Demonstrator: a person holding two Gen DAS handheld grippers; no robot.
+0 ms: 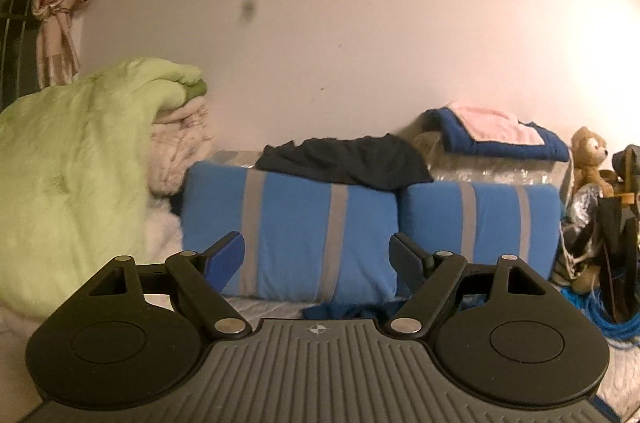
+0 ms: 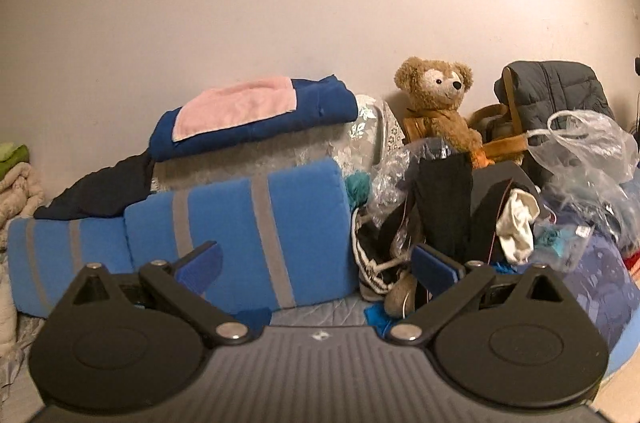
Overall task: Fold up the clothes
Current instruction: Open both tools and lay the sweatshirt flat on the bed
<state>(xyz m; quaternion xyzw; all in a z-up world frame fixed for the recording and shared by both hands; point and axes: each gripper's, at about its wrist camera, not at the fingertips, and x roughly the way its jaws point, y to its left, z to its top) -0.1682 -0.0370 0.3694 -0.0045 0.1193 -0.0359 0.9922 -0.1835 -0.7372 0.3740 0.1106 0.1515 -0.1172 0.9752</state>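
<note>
both tongs, left gripper and right gripper, spread and empty. blue cloth lies crumpled below them; dark garment unfolded on the striped pillows. folding looks unfinished.

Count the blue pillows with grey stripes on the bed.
2. The left pillow lies under the dark garment; the right pillow sits beside it, touching, below the folded blue blanket. Clutter at the right could hide more.

Home bedroom: striped pillows, green quilt, teddy bear, tied curtain
</note>
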